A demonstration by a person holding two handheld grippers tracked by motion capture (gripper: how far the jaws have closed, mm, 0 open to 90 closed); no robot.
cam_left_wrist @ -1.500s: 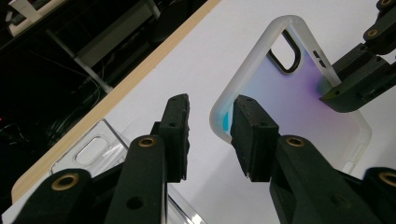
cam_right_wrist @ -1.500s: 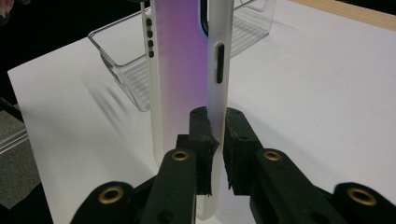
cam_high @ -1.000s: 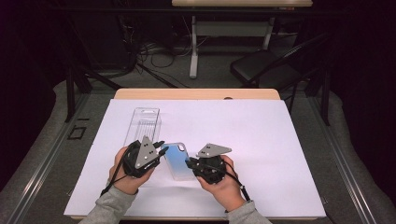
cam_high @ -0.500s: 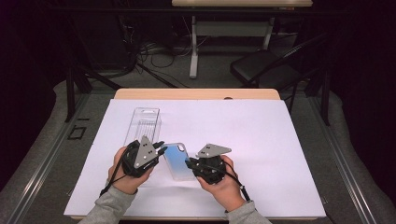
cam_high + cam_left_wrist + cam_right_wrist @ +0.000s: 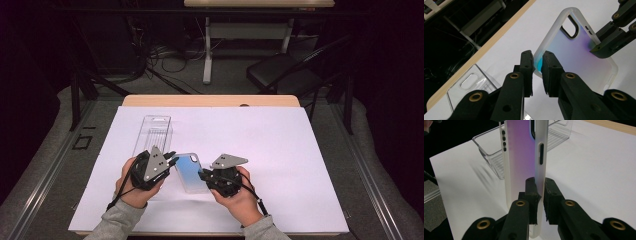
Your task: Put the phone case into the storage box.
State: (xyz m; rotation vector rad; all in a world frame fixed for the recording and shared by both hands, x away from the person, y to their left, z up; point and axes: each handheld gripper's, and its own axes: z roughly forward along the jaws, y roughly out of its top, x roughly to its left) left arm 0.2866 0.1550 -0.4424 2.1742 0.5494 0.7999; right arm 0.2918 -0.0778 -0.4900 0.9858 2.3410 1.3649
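A translucent phone case (image 5: pixel 190 171) with a blue-to-purple tint hangs a little above the white sheet, held between both grippers. My left gripper (image 5: pixel 171 161) is shut on one long edge of the phone case (image 5: pixel 576 50), near a corner. My right gripper (image 5: pixel 202 176) is shut on the opposite side wall of the phone case (image 5: pixel 522 150), just below the button slot. In the left gripper view the right gripper (image 5: pixel 599 47) pinches the far edge.
A clear plastic packaging tray (image 5: pixel 152 134) lies on the white sheet (image 5: pixel 280 150) just beyond my left gripper, also seen as the clear tray (image 5: pixel 554 137) behind the case. The wooden table edge (image 5: pixel 210 101) runs along the far side.
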